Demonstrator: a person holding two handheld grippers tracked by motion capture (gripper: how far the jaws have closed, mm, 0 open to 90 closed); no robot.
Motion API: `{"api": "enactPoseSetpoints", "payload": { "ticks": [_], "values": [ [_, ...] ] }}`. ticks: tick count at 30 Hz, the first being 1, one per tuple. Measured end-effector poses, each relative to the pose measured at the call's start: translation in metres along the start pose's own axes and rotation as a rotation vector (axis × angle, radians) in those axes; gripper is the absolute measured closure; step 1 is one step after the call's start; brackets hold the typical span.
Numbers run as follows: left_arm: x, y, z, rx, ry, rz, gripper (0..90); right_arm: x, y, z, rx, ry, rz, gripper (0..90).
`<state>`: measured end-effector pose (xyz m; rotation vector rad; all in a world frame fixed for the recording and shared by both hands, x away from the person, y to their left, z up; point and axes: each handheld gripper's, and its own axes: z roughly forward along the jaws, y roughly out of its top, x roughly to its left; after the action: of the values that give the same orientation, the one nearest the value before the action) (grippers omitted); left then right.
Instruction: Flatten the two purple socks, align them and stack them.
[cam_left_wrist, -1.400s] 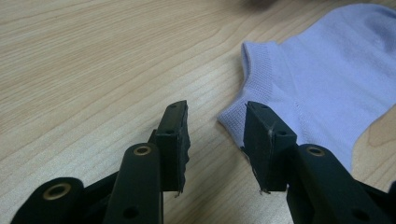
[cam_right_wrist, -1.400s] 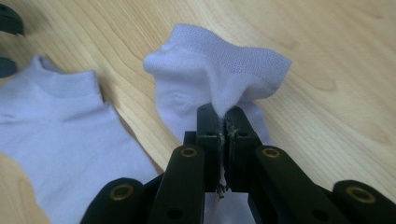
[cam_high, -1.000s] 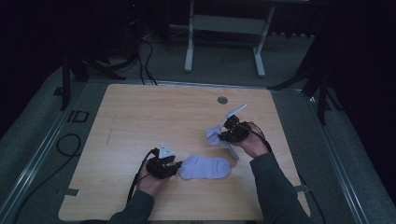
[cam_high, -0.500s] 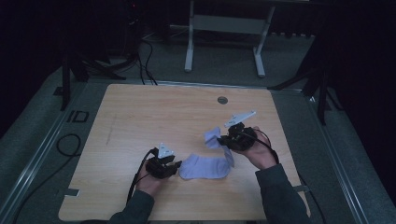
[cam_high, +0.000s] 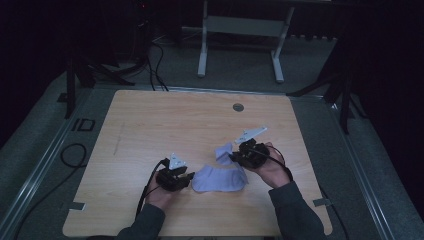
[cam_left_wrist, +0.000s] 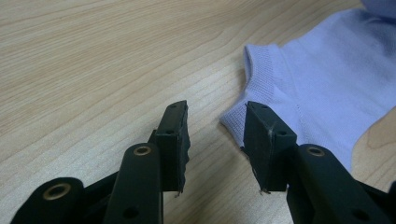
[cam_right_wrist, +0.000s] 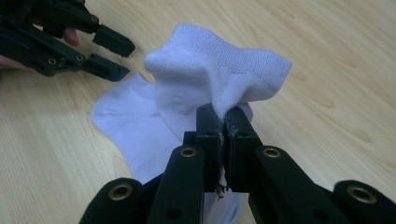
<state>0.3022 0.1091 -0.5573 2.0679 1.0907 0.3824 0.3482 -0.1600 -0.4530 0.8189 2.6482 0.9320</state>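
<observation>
We see a soft, ribbed-knit white sock (cam_high: 220, 178) lying on the pale wood-grain desk (cam_high: 150, 125), one end bunched and lifted. Our right gripper (cam_right_wrist: 223, 122) has its jaws clamped tight on that raised fold. Since a second ago it has carried the fold leftward, doubling the sock over. Our left gripper (cam_left_wrist: 215, 133) rests low at the sock's cuff, jaws partly apart with nothing gripped, one jaw against the cuff edge.
</observation>
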Motion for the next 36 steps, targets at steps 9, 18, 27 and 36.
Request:
{"api": "enactPoseSetpoints", "payload": {
  "ticks": [9,18,27,36],
  "values": [
    [-0.001,0.001,-0.002,-0.007,0.003,0.005,60.5,0.01,-0.011,0.026,-0.002,0.045,0.035,85.9],
    [-0.009,0.007,-0.011,-0.031,-0.039,0.028,62.7,0.016,-0.018,0.041,0.004,0.072,0.042,86.0],
    [-0.024,0.013,-0.01,-0.047,-0.098,0.058,69.8,0.022,-0.019,0.051,0.017,0.093,0.029,86.0],
    [-0.034,0.019,-0.002,-0.048,-0.126,0.096,77.1,0.028,-0.018,0.056,0.032,0.105,0.004,86.1]
  ]
}}
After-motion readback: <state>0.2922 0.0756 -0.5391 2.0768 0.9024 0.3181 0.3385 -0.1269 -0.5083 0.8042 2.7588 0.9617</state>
